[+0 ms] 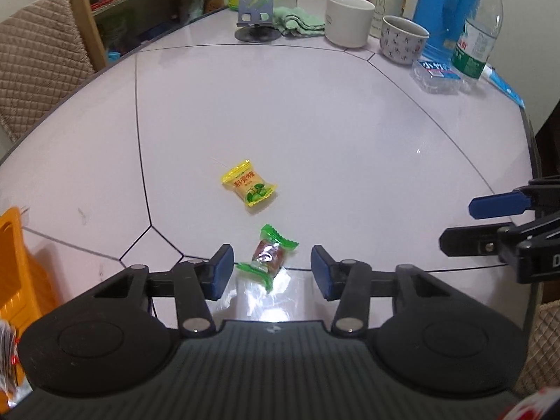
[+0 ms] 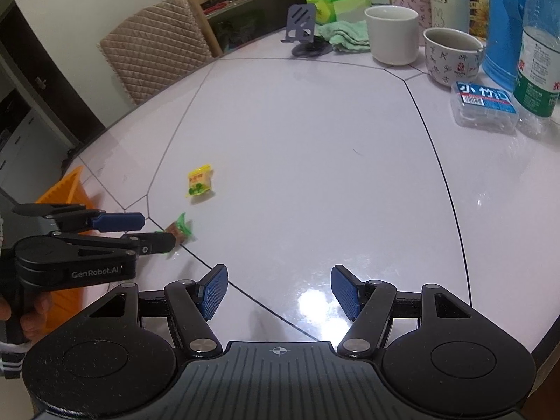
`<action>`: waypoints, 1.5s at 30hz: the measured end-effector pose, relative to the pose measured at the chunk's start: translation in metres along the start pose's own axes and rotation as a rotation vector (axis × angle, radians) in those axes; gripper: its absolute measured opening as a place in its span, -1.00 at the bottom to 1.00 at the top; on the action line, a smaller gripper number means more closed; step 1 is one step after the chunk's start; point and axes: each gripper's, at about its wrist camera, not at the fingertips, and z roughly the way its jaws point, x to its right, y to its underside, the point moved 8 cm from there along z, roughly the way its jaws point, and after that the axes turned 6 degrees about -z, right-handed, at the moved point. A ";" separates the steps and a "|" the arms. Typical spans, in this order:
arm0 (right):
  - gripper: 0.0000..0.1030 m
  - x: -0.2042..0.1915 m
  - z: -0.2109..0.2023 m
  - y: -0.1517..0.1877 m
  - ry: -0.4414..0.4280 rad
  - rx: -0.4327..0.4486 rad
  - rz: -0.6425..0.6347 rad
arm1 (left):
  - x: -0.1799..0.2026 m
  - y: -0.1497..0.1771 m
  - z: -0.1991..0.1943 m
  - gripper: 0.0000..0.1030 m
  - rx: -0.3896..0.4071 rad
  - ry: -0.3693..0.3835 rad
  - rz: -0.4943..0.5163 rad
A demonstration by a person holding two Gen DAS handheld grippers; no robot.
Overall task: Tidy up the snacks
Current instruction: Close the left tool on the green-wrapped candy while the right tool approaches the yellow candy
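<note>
- Two snacks lie on the white bench [image 1: 350, 122]: one yellow candy packet [image 1: 249, 187] and one candy in a green wrapper [image 1: 267, 257] with a brown middle.
- The yellow packet lies flat near the middle of the bench, a little beyond the green-wrapped candy; the two do not touch.
- The left tongs [image 1: 272, 267] are released, with the two blue pads wide apart. The green-wrapped candy lies on the bench between them, and neither pad touches it.
- In the right wrist view the same candy [image 2: 180, 229] shows just at the tips of the left tongs [image 2: 159, 232], and the yellow packet [image 2: 200, 183] lies further out.
- The right tongs [image 2: 279, 292] are also released and hold nothing; under them is only bare bench surface [image 2: 315, 175].
- In the left wrist view the right tongs [image 1: 458, 225] come in from the right edge, well apart from both snacks.
- One orange basket [image 1: 21, 280] stands at the left edge of the bench, beside the left tongs.
- At the far side of the bench I count two cups: one plain white cup [image 1: 348, 19] and one cup with a black figure pattern [image 1: 402, 40].
- Near them are one water bottle with green label [image 1: 479, 31], one small clear box with blue label [image 1: 435, 75], one grey phone stand [image 1: 257, 12] and one green cloth [image 1: 297, 21].
- One chair with a quilted beige cover [image 2: 154, 47] stands behind the bench.
</note>
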 end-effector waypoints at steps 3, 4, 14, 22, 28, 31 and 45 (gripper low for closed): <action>0.27 0.005 0.003 0.002 0.008 -0.012 0.017 | -0.001 0.000 0.008 -0.15 -0.012 0.011 0.019; 0.27 0.006 0.004 0.002 0.011 -0.016 0.024 | -0.002 0.000 0.010 -0.16 -0.016 0.011 0.024; 0.27 0.010 0.012 0.000 0.023 -0.035 0.040 | -0.008 0.002 0.024 -0.52 -0.043 0.019 0.025; 0.27 0.003 0.021 -0.005 0.011 -0.047 0.022 | -0.013 0.001 0.023 -0.65 -0.046 0.031 -0.025; 0.27 -0.010 0.031 -0.015 -0.009 -0.035 -0.024 | -0.033 -0.005 0.010 -0.65 -0.034 0.002 -0.129; 0.27 -0.021 0.037 -0.025 -0.026 -0.017 -0.059 | -0.047 -0.009 -0.001 -0.65 -0.020 -0.030 -0.193; 0.18 -0.082 0.084 -0.075 -0.082 0.066 -0.257 | -0.093 -0.008 -0.020 -0.65 -0.001 -0.139 -0.361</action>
